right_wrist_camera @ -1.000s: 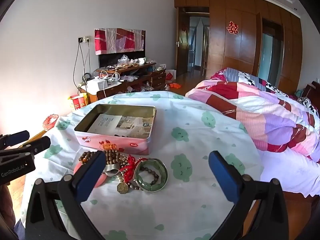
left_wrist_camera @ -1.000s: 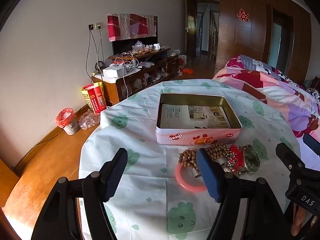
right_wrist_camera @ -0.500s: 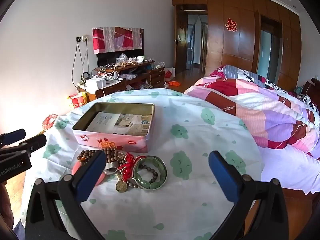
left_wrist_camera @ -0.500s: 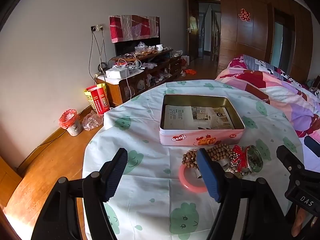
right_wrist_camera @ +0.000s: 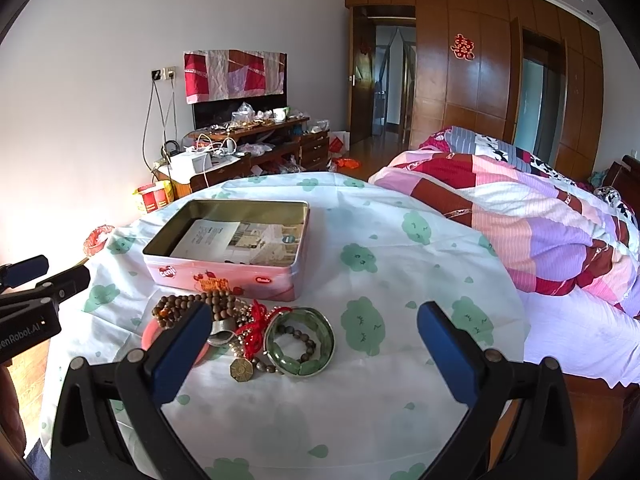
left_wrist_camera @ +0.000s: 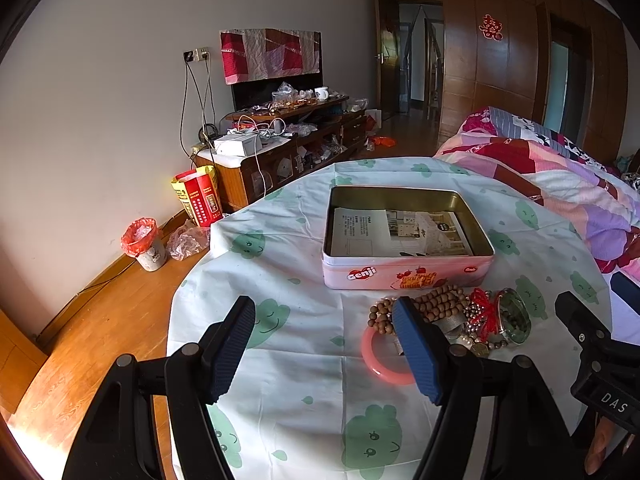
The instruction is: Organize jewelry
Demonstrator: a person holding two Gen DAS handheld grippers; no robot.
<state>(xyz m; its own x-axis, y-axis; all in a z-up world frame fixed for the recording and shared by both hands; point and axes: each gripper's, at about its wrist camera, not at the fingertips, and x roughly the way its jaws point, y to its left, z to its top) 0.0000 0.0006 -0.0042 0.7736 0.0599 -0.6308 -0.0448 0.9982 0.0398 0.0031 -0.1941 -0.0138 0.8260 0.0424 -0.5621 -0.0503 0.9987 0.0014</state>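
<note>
A pile of jewelry lies on the round table in front of an open pink tin (left_wrist_camera: 404, 272) (right_wrist_camera: 224, 276) lined with paper. The pile holds a pink bangle (left_wrist_camera: 382, 364) (right_wrist_camera: 150, 332), wooden bead strings (left_wrist_camera: 434, 302) (right_wrist_camera: 188, 304), a green bangle (left_wrist_camera: 516, 316) (right_wrist_camera: 300, 340), a red cord (right_wrist_camera: 256, 322) and a brass coin (right_wrist_camera: 241, 369). My left gripper (left_wrist_camera: 324, 348) is open and empty, above the cloth left of the pile. My right gripper (right_wrist_camera: 314, 354) is open and empty, hovering near the green bangle.
The table carries a white cloth (right_wrist_camera: 400, 280) with green cloud prints. A bed with a patchwork quilt (right_wrist_camera: 520, 216) lies to the right. A cluttered wooden cabinet (left_wrist_camera: 280, 148), a red bag (left_wrist_camera: 198, 198) and a small bin (left_wrist_camera: 144, 244) stand by the wall.
Both views have shifted slightly; the tin and the pile sit a little further right in the left wrist view. Both grippers stay open and nothing was picked up.
</note>
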